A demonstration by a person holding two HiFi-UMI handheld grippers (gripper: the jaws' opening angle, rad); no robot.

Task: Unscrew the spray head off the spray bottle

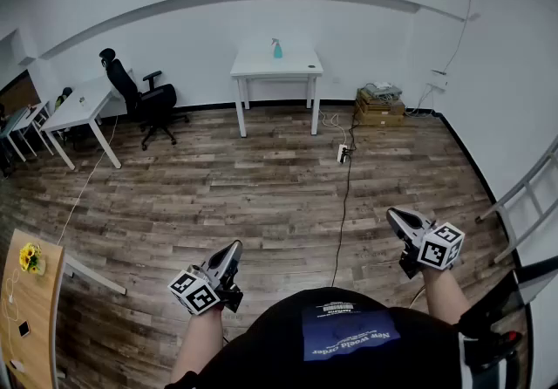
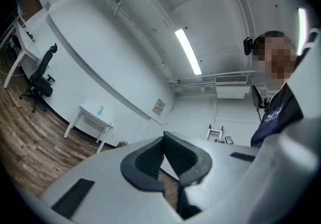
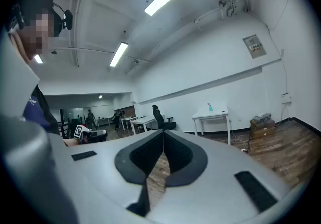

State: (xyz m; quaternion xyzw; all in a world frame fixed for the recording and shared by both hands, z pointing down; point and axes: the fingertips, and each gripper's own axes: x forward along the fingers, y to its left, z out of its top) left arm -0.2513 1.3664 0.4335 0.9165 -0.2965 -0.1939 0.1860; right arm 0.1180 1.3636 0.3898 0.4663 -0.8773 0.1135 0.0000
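A small teal spray bottle [image 1: 277, 49] stands on a white table [image 1: 301, 66] against the far wall, well across the room from me. The left gripper view shows the spray bottle [image 2: 101, 110] tiny on its table, and in the right gripper view the bottle [image 3: 209, 108] is just as distant. My left gripper [image 1: 235, 249] is held low at the left by my body, jaws shut and empty. My right gripper [image 1: 392, 215] is at the right, also shut with nothing in it. Both point out over the wooden floor.
A black office chair [image 1: 144, 99] and white desks [image 1: 78, 108] stand at the left. Wooden crates [image 1: 379, 105] sit by the far wall, and a cable with a power strip [image 1: 343, 153] runs across the floor. A wooden desk corner [image 1: 26, 309] is near my left.
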